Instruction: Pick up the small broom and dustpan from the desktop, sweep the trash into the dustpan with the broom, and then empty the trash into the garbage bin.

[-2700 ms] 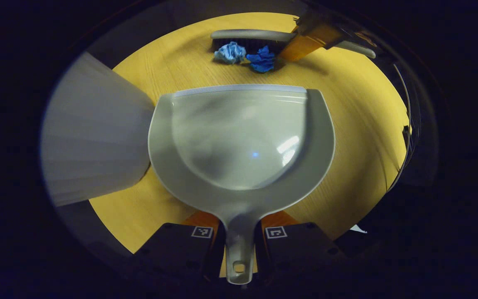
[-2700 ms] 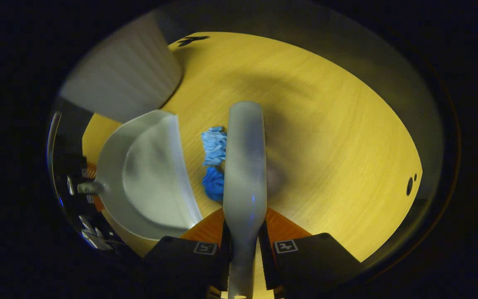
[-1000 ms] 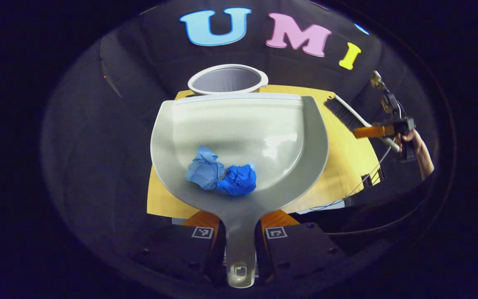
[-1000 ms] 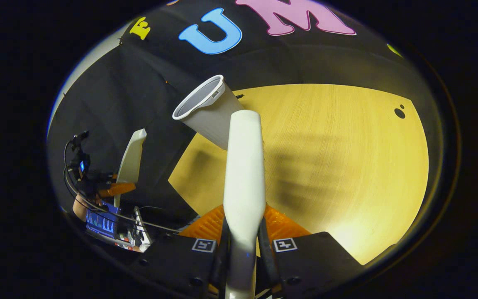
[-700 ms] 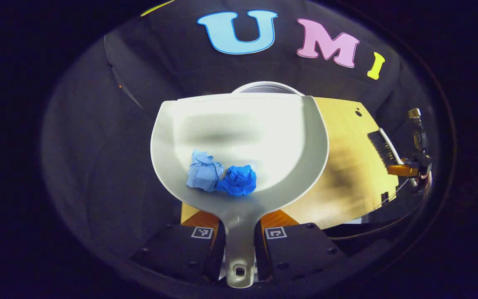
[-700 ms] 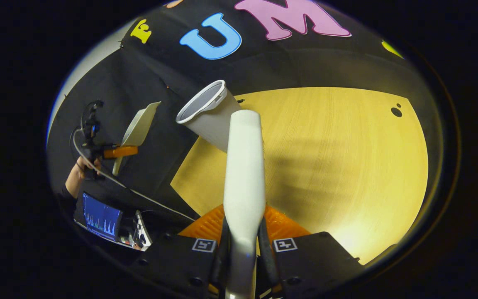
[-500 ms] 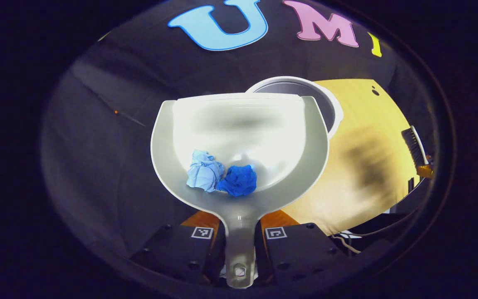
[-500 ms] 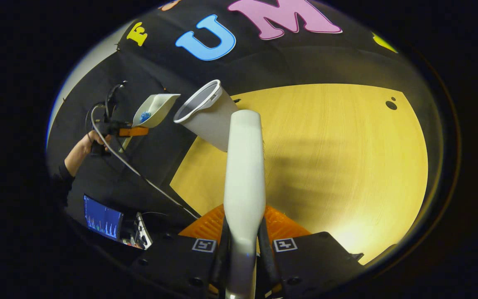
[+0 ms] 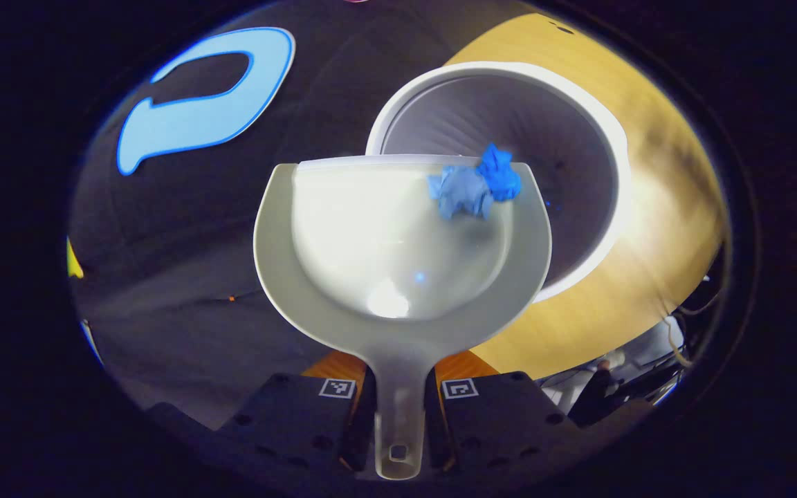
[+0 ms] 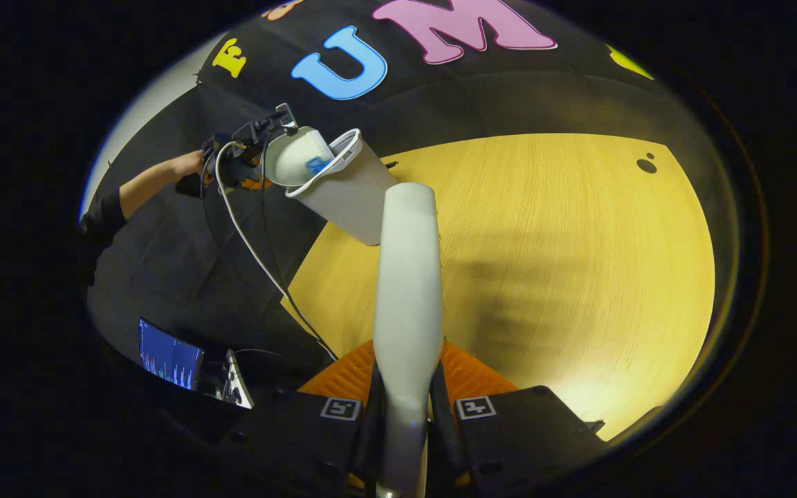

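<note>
Blue paper trash is lying at the far lip of the dustpan, toward its right corner, right over the open mouth of the garbage bin. The emptying step is judged to be in hand: the sweeping looks finished, and the pan is being tipped forward above the bin. The dustpan's handle is being clamped between the left tongs, with the pan reaching straight ahead of them and the wads at its far end, well away from the grip. In the right gripper view the same pan is seen tilted into the bin's rim at the far left corner of the table. The broom is being gripped by its handle in the right tongs, above the table and well apart from the bin. A little more tilt is probably needed next, so that both wads drop inside, not over the rim.
</note>
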Motion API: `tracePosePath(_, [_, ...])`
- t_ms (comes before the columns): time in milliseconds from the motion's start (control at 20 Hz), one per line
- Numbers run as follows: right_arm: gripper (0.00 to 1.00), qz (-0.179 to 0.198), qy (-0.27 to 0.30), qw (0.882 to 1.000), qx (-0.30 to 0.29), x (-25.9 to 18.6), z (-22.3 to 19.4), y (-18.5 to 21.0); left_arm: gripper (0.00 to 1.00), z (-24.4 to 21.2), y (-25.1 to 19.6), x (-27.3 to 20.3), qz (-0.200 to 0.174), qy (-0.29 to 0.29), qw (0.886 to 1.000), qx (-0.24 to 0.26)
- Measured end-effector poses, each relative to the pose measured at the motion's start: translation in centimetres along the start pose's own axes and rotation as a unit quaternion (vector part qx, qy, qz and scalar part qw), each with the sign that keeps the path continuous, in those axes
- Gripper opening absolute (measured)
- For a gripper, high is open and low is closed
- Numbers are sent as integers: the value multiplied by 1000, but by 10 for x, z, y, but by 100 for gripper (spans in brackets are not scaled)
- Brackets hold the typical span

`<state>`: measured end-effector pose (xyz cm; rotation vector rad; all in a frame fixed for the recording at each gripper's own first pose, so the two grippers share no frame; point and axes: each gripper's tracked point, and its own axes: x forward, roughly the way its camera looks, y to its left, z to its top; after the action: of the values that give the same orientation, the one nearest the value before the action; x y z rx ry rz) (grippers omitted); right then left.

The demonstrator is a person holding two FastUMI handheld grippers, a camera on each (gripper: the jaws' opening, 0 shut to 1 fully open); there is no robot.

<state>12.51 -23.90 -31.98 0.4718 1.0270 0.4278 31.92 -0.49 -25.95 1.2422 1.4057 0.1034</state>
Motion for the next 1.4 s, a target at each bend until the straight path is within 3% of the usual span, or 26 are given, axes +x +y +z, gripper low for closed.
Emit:
tracePosePath(150, [36,7,7,1000,5,-1,-7,-4,29,-3,13,-1,93,18,992,88])
tracePosePath(250, [36,10,4,1000,8,0,-8,-3,29,-4,13,0,115,11,988,106])
tracePosePath(500, [36,-9,-8,1000,22,5,-6,5,28,-8,7,5,60,-62,996,-20])
tracePosePath(750, [36,-35,-20,999,22,6,-13,25,28,-2,4,8,59,-166,975,-137])
tracePosePath(1000, [36,-90,-38,994,54,10,-24,33,29,21,-25,23,-41,-297,928,-221])
tracePosePath(1250, [36,-135,-51,985,93,-2,-44,27,29,66,-102,9,-187,-361,887,-219])
tracePosePath(1400, [36,-147,-56,981,113,2,-52,25,29,79,-154,-2,-222,-375,875,-212])
